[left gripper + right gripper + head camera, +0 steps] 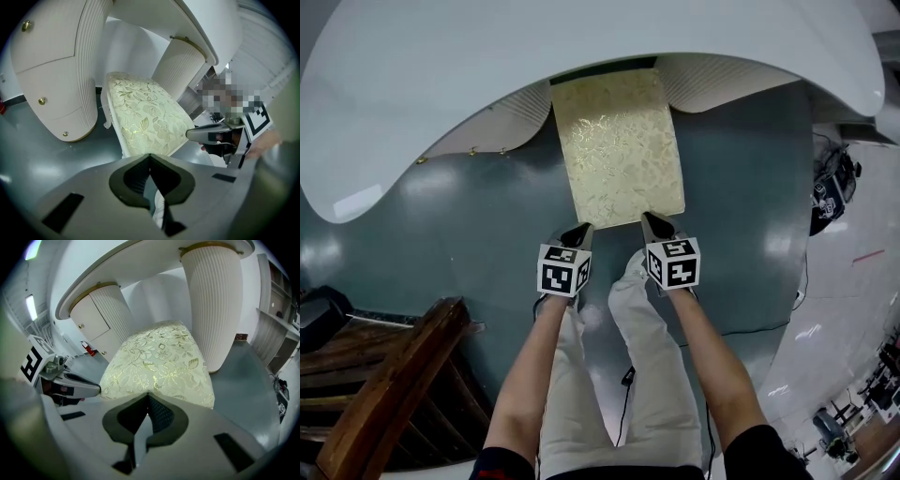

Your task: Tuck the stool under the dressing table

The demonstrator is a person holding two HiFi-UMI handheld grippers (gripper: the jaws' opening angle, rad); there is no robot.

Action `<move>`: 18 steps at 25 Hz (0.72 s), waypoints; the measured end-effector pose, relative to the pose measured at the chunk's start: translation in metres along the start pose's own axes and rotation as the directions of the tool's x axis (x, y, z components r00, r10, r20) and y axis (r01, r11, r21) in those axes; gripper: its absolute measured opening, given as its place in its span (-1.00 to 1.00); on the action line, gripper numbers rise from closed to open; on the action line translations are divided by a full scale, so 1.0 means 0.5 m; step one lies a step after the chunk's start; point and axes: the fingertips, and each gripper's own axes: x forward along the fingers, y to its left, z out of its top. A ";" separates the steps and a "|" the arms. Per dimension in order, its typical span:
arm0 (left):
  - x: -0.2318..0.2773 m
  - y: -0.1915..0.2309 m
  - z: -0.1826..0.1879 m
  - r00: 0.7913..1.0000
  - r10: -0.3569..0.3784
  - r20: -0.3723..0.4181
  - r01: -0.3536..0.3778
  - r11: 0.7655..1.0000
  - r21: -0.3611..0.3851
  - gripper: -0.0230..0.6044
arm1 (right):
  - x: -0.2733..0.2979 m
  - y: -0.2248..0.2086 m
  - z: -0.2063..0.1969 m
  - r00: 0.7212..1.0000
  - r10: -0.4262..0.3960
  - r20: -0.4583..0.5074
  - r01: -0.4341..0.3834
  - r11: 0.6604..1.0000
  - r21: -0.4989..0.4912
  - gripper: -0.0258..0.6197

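head view: my left gripper [578, 232] and right gripper [656, 225] sit at the stool's [619, 150] near edge, its far end under the dressing table [581, 37]. left gripper view: jaws closed on nothing, a blunt tip for pushing. right gripper view: likewise closed, empty, behind the stool.

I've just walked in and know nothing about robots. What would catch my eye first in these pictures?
The stool stands out most: its cream-and-gold floral cushion glows against the dark floor at the centre, with its far end under the big white dressing table. At its near edge, the left hand-held gripper and right hand-held gripper point at it with shut jaws, each carrying a black-and-white marker cube.
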 end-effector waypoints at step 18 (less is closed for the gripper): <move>0.006 0.009 0.024 0.997 0.036 0.070 -0.037 0.999 0.010 -0.88 | 0.009 -0.005 0.024 0.999 -0.011 0.034 0.012 0.999 -0.029 -0.89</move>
